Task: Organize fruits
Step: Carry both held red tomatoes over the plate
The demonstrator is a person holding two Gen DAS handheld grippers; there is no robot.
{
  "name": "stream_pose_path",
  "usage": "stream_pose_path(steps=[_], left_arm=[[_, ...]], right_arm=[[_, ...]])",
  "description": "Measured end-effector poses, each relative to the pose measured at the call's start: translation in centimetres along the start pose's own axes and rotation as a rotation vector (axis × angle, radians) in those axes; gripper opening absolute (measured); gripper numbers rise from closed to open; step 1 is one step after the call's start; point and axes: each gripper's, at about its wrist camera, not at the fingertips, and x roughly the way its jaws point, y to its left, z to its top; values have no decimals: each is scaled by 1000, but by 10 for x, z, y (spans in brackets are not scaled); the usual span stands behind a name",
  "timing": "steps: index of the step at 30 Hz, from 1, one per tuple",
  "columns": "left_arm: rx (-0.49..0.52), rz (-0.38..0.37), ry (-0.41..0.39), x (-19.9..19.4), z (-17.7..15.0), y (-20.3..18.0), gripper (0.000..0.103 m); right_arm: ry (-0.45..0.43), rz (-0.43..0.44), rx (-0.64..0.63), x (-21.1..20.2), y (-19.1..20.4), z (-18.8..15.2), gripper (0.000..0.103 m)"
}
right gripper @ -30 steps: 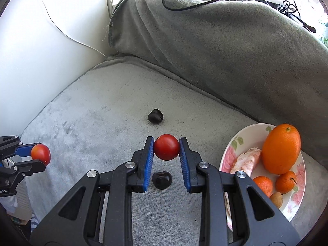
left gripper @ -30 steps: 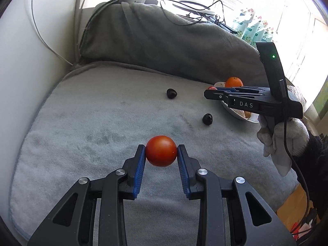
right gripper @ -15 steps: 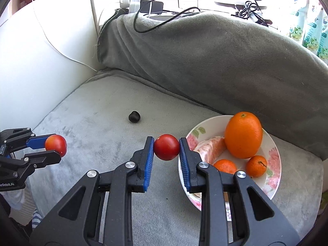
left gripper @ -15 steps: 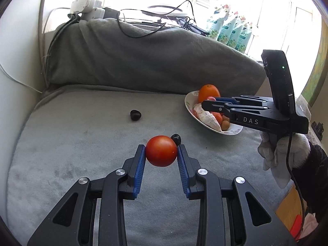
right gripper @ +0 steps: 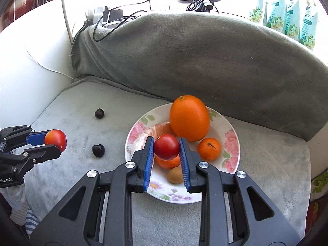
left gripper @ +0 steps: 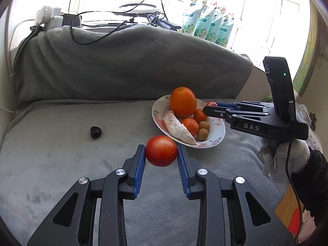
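While round red tomato [right gripper: 166, 147] sits pinched between blue pads of right gripper [right gripper: 166, 149], it hangs above floral white ceramic plate [right gripper: 230, 141], in front of large orange [right gripper: 189, 117]. Second red tomato [left gripper: 161, 150] clamped in left gripper [left gripper: 161, 153], above grey plush blanket [left gripper: 61, 153], just short of plate rim. Two dark chestnut-like pieces [right gripper: 98, 150] lie on blanket left of plate.
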Motion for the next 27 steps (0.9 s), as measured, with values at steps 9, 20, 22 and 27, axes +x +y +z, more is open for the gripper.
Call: stream_pose_path(steps=[9, 20, 22, 27], left_arm=[[59, -31, 11, 28, 17, -28, 30], [99, -63, 47, 58, 25, -53, 30], [108, -65, 54, 63, 26, -57, 30], [125, -69, 67, 74, 27, -66, 30]], right_arm=[[0, -28, 52, 0, -41, 0, 26], [26, -39, 85, 25, -70, 4, 26], [32, -38, 93, 29, -75, 4, 26], [39, -39, 105, 37, -83, 5, 26]])
